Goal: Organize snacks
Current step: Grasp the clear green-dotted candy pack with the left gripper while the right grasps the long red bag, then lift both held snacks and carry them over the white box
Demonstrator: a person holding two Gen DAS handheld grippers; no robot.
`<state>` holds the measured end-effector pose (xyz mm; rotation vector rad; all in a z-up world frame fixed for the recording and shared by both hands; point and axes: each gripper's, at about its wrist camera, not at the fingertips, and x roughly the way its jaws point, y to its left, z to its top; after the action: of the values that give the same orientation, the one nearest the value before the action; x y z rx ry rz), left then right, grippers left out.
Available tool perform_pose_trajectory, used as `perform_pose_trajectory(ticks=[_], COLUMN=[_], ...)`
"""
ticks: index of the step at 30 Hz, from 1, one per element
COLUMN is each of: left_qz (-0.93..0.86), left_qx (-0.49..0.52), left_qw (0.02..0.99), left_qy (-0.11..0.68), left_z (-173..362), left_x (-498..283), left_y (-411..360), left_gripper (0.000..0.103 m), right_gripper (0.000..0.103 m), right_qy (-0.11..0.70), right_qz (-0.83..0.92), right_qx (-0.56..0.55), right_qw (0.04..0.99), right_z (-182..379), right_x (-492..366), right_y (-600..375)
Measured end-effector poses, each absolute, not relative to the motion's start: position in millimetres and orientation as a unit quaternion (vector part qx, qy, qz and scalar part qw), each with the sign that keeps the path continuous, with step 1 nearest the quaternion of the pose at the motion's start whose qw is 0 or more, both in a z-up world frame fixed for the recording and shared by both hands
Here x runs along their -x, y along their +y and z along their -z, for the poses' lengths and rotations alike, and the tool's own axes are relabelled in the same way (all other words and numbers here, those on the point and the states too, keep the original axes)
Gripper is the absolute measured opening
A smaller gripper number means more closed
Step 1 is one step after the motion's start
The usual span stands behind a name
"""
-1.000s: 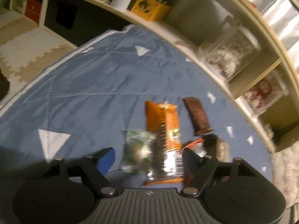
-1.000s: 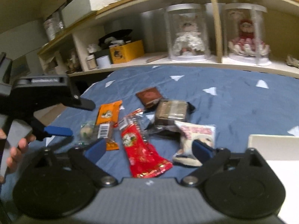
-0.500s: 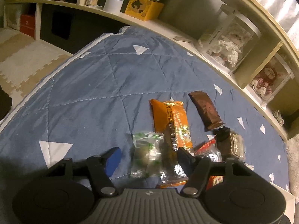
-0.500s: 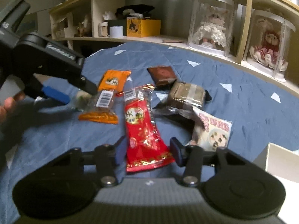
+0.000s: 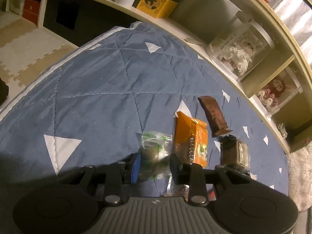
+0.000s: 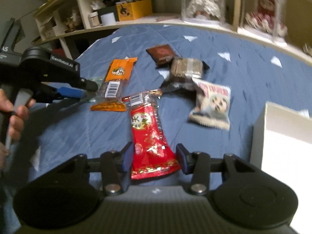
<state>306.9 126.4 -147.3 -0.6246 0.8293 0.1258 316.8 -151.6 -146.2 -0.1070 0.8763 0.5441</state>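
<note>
Several snack packets lie on a blue quilt (image 5: 93, 89). My left gripper (image 5: 154, 161) is shut on a clear green-printed packet (image 5: 156, 146), with its blue pads against the packet's sides. It also shows in the right wrist view as the left gripper (image 6: 87, 90), beside the orange packet (image 6: 119, 74). My right gripper (image 6: 154, 156) points down at a red packet (image 6: 148, 128). Its jaws are closing with the packet's near end between them, and the packet still lies flat. Orange packet (image 5: 192, 136) and brown packet (image 5: 213, 115) lie past the left gripper.
A brown packet (image 6: 160, 52), a dark packet of brown squares (image 6: 185, 70) and a white printed packet (image 6: 212, 103) lie beyond. A white box (image 6: 282, 136) stands at the right. A shelf (image 6: 156, 17) with a yellow box and cased dolls runs behind. A hand (image 6: 17, 115) holds the left gripper.
The left jaws closed onto the clear green packet. The right gripper swung over the red packet and its jaws narrowed around it.
</note>
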Motion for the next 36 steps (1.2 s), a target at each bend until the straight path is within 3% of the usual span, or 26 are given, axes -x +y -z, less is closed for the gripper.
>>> perform_pose_trajectory(ticks=[11, 26, 30, 36], left_qz=[-0.028, 0.089, 0.087, 0.047], left_qx=[0.236, 0.015, 0.022, 0.054], left_qw=[0.868, 0.831, 0.833, 0.833], left_qy=[0.436, 0.548, 0.546, 0.548], left_z=[129.7, 136.3, 135.0, 135.9], left_x=[-293.8, -236.2, -230.6, -231.9], left_y=[113.1, 85.7, 89.2, 88.1], left_gripper=[0.033, 0.033, 0.035, 0.044], right_gripper=[0.051, 0.051, 0.052, 0.059], right_qy=[0.455, 0.527, 0.528, 0.530], right_qz=[-0.238, -0.226, -0.241, -0.250], right_qx=[0.058, 0.007, 0.027, 0.014], right_qw=[0.856, 0.819, 0.814, 0.810], right_z=[145.7, 146.3, 150.5, 158.3], right_x=[-263.1, -201.3, -193.0, -205.2], right_y=[-166.0, -176.1, -168.2, -168.7])
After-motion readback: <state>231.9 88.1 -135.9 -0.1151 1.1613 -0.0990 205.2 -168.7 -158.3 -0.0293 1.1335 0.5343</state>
